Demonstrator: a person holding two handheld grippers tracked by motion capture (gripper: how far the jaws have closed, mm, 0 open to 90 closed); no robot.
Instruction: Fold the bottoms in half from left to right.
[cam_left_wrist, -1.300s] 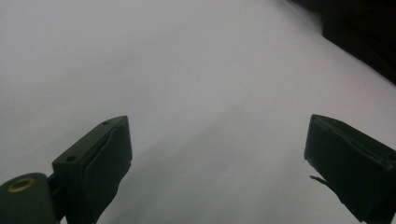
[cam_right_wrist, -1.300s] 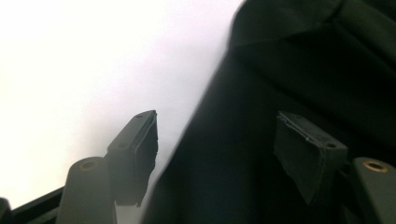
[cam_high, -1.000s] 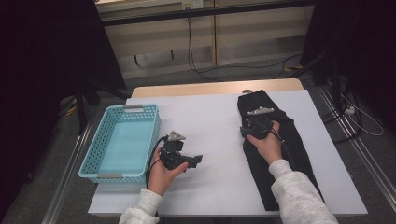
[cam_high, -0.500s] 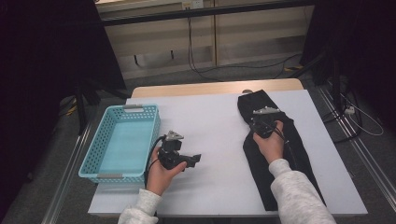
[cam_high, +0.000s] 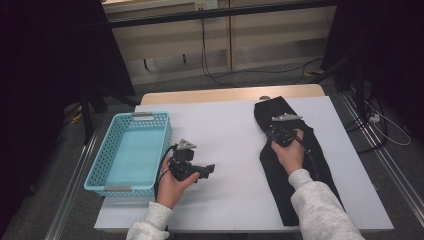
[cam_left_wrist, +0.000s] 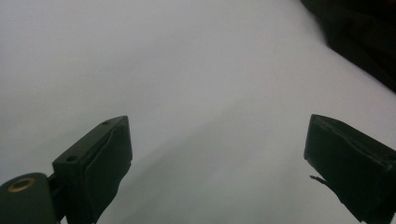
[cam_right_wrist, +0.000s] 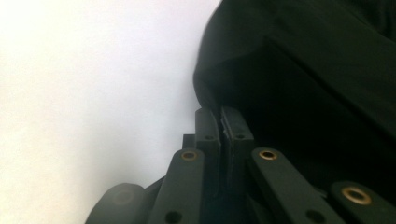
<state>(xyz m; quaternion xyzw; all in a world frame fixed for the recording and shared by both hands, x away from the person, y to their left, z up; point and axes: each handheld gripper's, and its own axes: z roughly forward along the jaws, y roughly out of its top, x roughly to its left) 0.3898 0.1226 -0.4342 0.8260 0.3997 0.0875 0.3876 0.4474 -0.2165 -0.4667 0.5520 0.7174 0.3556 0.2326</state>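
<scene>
The long black cloth garment (cam_high: 292, 165) along the right edge of the table is soft, matt fabric, creased into folds. The white table top (cam_high: 235, 130) is smooth and matt; its far edge shows a strip of light wood. The light blue perforated plastic basket (cam_high: 131, 152) at the left edge has a slight sheen. The right gripper (cam_right_wrist: 220, 122) and left gripper (cam_left_wrist: 215, 163) are matt black plastic with brass-coloured metal rivets.
</scene>
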